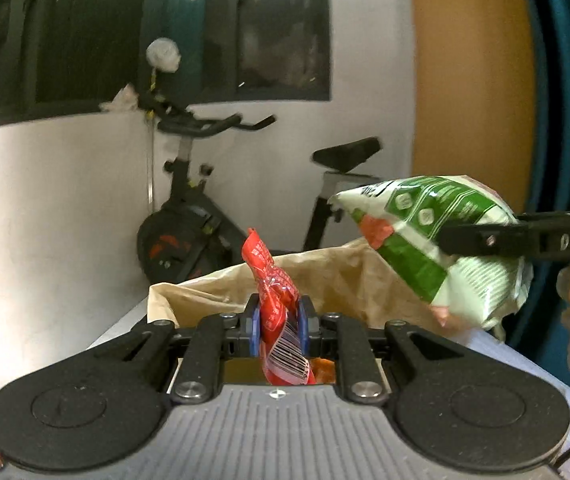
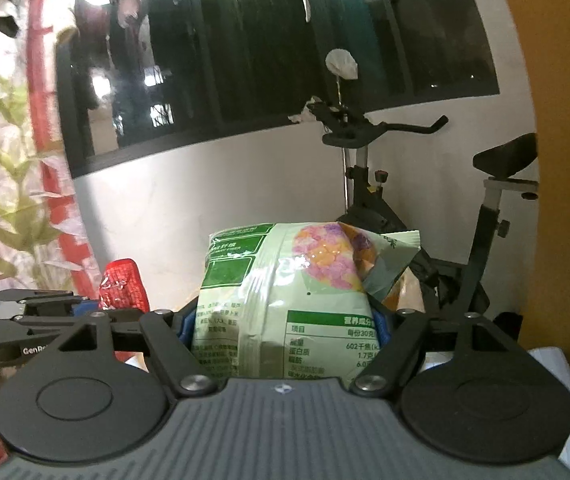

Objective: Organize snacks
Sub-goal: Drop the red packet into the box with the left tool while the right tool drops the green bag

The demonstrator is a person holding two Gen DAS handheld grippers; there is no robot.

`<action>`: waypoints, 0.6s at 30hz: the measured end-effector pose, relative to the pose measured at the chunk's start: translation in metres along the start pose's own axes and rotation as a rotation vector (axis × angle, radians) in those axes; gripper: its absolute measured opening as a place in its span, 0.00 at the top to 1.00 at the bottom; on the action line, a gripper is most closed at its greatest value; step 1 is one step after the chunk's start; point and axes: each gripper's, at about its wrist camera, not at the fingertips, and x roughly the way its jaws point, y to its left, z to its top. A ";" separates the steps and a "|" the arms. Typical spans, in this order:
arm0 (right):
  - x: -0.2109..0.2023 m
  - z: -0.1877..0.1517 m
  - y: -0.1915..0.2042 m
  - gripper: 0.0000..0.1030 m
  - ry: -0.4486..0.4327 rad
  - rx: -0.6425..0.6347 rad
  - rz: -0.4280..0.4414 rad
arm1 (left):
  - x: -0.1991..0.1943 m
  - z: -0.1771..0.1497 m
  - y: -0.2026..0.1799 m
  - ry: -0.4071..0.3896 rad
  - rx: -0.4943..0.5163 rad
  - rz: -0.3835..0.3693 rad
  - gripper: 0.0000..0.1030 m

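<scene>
My left gripper (image 1: 279, 326) is shut on a slim red snack packet (image 1: 275, 288) with a barcode, held upright in front of an open brown paper bag (image 1: 325, 276). My right gripper (image 2: 285, 330) is shut on a puffy green and white snack bag (image 2: 285, 292). In the left wrist view the green bag (image 1: 437, 240) hangs at the right, above the paper bag's right rim, pinched by the right gripper's black fingers (image 1: 485, 240). In the right wrist view the left gripper (image 2: 81, 306) shows at the left with the red packet (image 2: 123, 284).
An exercise bike (image 1: 205, 208) stands behind the paper bag against a white wall. The bag rests on a pale surface (image 1: 525, 364). A dark window (image 2: 285, 48) is above. A floral curtain (image 2: 9, 160) hangs at the far left.
</scene>
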 end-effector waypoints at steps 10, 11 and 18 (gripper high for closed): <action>0.103 -0.010 0.002 0.24 0.139 -0.050 -0.096 | 0.060 0.000 0.016 0.136 -0.067 0.098 0.49; 0.110 -0.013 0.001 0.22 0.163 -0.032 -0.098 | 0.061 -0.001 0.018 0.144 -0.081 0.103 0.34; 0.102 -0.023 -0.015 0.11 0.146 0.052 -0.068 | 0.045 -0.005 0.032 0.121 -0.118 0.110 0.32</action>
